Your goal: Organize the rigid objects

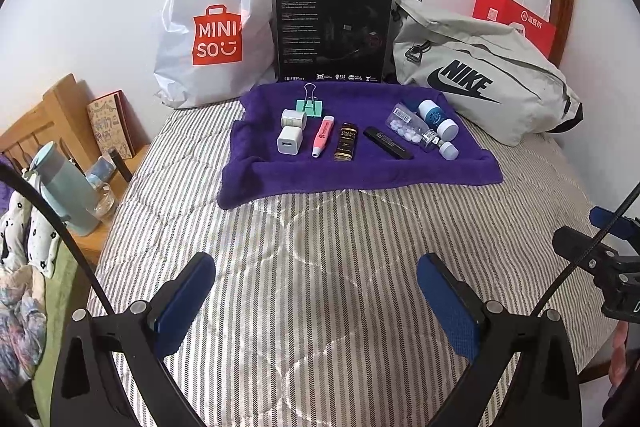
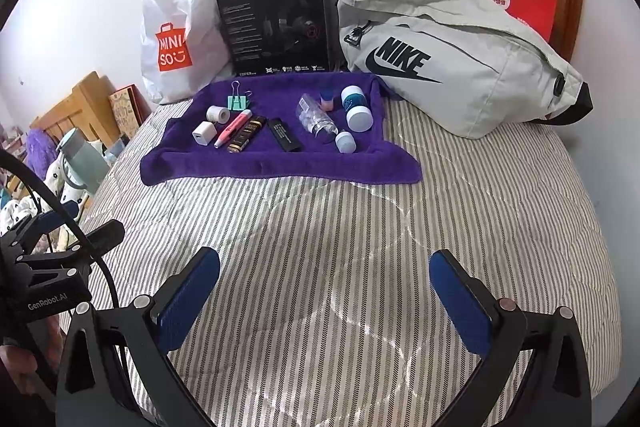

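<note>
A purple towel (image 1: 280,175) (image 2: 256,167) lies on the striped bed and carries several small items: a white charger cube (image 1: 287,143) (image 2: 204,133), a white tape roll (image 1: 293,118), a green binder clip (image 1: 310,106), a pink highlighter (image 1: 322,135) (image 2: 233,127), a gold-black bottle (image 1: 345,141), a flat black stick (image 1: 387,142) (image 2: 284,135), a clear pill bottle (image 1: 416,133) and a blue-white jar (image 1: 437,119) (image 2: 356,107). My left gripper (image 1: 316,287) and right gripper (image 2: 325,287) hover open over the bed, well short of the towel, both empty.
Against the wall stand a white MINISO bag (image 1: 216,27), a black headset box (image 1: 334,27), a grey Nike bag (image 1: 480,75) and a red paper bag (image 1: 516,19). A wooden bedside table (image 1: 60,115) with a teal flask (image 1: 64,187) is left of the bed.
</note>
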Available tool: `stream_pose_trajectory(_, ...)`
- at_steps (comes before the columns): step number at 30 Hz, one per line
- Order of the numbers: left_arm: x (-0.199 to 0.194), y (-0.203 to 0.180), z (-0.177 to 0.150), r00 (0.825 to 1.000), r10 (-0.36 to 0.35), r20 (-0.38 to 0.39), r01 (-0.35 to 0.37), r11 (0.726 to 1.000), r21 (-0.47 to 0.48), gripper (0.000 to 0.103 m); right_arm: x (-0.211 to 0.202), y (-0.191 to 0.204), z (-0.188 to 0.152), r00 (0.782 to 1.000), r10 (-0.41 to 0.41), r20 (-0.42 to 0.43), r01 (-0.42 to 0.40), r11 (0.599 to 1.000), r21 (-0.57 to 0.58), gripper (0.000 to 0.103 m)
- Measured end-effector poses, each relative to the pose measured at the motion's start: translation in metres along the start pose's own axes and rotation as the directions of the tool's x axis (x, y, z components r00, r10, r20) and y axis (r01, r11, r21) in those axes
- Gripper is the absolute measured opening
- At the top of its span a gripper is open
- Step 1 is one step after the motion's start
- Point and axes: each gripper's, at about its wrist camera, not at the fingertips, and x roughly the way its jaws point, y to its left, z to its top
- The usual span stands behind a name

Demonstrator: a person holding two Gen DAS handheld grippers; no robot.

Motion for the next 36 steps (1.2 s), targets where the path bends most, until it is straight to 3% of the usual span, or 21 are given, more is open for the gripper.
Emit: stream_pose_trajectory(36,-0.0041,0.0039,-0.0016,1.000,0.015,0.016,-0.014,1.000,-0.027,0.102,-0.0045,0.0036,-0.0020,1.000,0.006,-0.001,-0.006,1.000,-0.017,0.103)
